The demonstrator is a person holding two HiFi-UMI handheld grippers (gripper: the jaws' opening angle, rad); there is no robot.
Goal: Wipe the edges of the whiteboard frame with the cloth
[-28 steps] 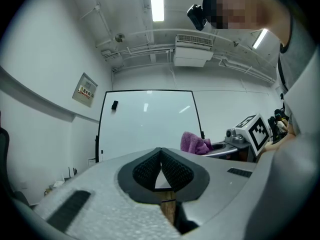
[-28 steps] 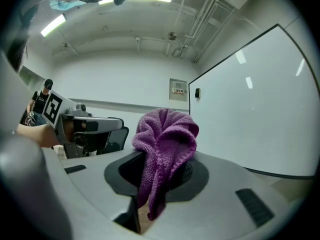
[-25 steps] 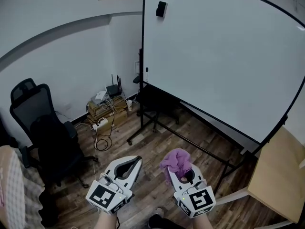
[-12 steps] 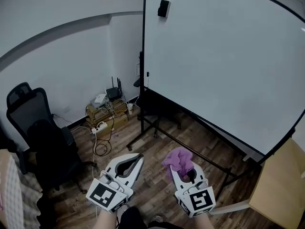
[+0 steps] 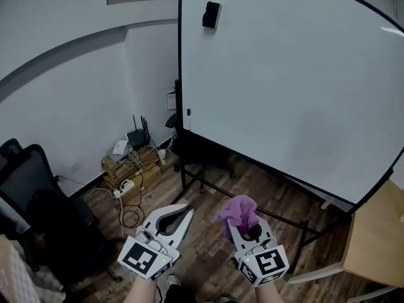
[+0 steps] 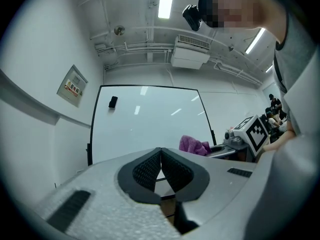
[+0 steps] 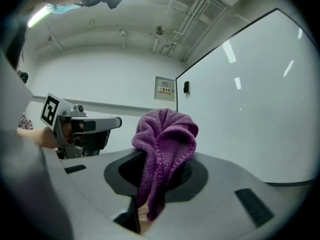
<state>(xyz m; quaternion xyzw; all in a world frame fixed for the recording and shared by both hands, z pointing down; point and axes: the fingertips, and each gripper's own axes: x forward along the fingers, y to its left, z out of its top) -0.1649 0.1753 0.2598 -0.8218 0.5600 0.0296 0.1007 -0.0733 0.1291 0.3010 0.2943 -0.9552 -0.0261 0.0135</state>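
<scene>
A large whiteboard (image 5: 290, 81) with a thin black frame (image 5: 180, 74) stands on a wheeled stand ahead of me; a black eraser (image 5: 211, 14) sticks near its top left corner. My right gripper (image 5: 238, 223) is shut on a purple cloth (image 5: 238, 211), which bunches up above the jaws (image 7: 165, 139). My left gripper (image 5: 183, 214) is shut with nothing between its pads (image 6: 150, 169). Both grippers hang low over the wooden floor, well short of the board. The board (image 6: 150, 124) and the cloth (image 6: 194, 145) also show in the left gripper view.
A black office chair (image 5: 38, 213) stands at the left. Boxes with a router and tangled cables (image 5: 129, 156) sit by the wall. A light wooden table (image 5: 372, 232) is at the right. The stand's black legs (image 5: 252, 201) run along the floor under the board.
The view has shifted closer to the whiteboard and a little right; the chair slid toward the left edge. Both grippers keep their pose, the cloth still held.
</scene>
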